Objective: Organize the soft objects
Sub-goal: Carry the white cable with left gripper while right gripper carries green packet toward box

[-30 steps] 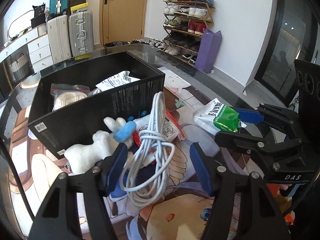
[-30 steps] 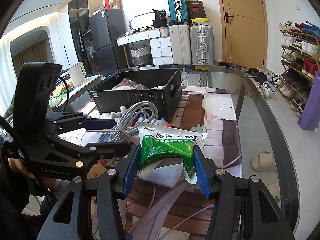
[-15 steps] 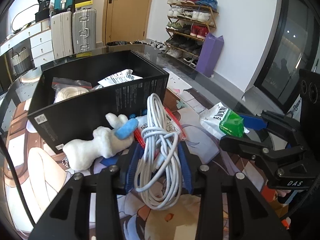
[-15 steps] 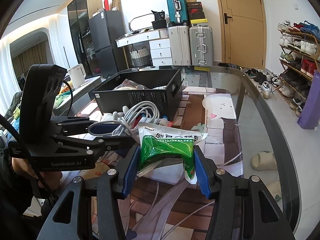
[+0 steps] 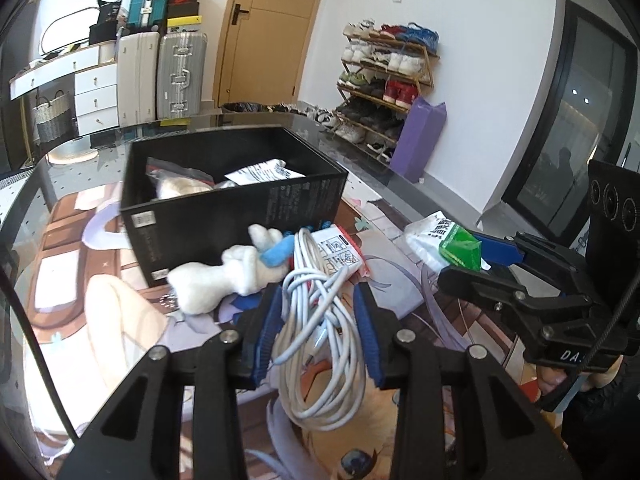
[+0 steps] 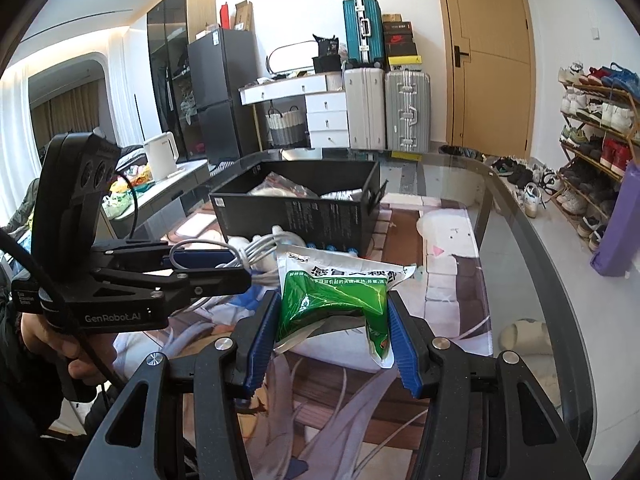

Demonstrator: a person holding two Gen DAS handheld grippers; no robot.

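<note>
While the left gripper pinches the white cable across its coil, the coil's long axis runs forward along the fingers, toward the box just beyond. The toy lies between them, a little to the left. Further right, the right gripper squeezes the green pouch; the box is ahead and left of it, further away, so I judge the left hand is nearer.

"GenRobot.AI" reads on the left gripper body, "DA" on the right gripper housing. Green packet has Chinese print, illegible; box labels too small.
</note>
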